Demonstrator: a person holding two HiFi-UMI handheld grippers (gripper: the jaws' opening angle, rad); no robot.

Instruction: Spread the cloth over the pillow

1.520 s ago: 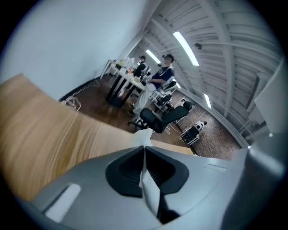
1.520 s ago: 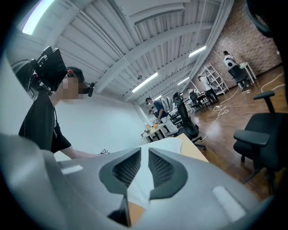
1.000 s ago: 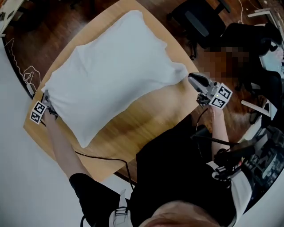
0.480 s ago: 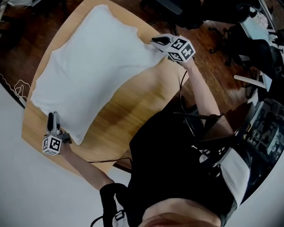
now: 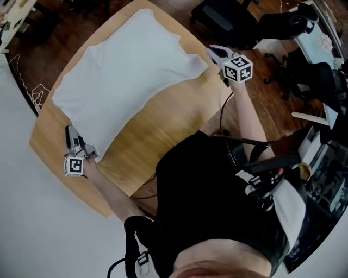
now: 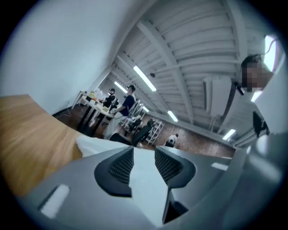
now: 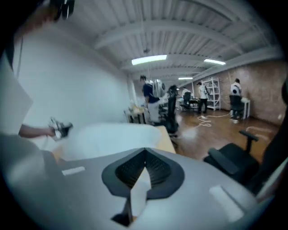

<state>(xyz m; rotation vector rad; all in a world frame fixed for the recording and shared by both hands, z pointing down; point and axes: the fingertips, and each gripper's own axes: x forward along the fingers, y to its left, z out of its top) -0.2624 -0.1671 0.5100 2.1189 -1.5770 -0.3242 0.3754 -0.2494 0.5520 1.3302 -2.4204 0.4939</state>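
Note:
A white cloth point(image 5: 130, 76) lies spread on the wooden table point(image 5: 163, 125); the pillow is hidden under it. My left gripper point(image 5: 69, 132) lies at the cloth's near left corner. Its jaws are closing, still apart, and in the left gripper view point(image 6: 144, 152) white cloth point(image 6: 96, 143) shows through the gap without the pads pressing on it. My right gripper point(image 5: 211, 50) is at the cloth's right corner by the table's edge. In the right gripper view point(image 7: 145, 155) it is shut, with a strip of the cloth point(image 7: 140, 188) pinched between the pads.
Black office chairs point(image 5: 217, 16) stand on the dark floor beyond the table's right edge. A light cable point(image 5: 35, 95) lies on the floor at the left. People and desks point(image 7: 155, 96) are far back in the room.
The left gripper has moved from the cloth's left side to its near left corner. The right gripper has carried its corner farther from me, and its jaws have closed. The cloth looks flatter.

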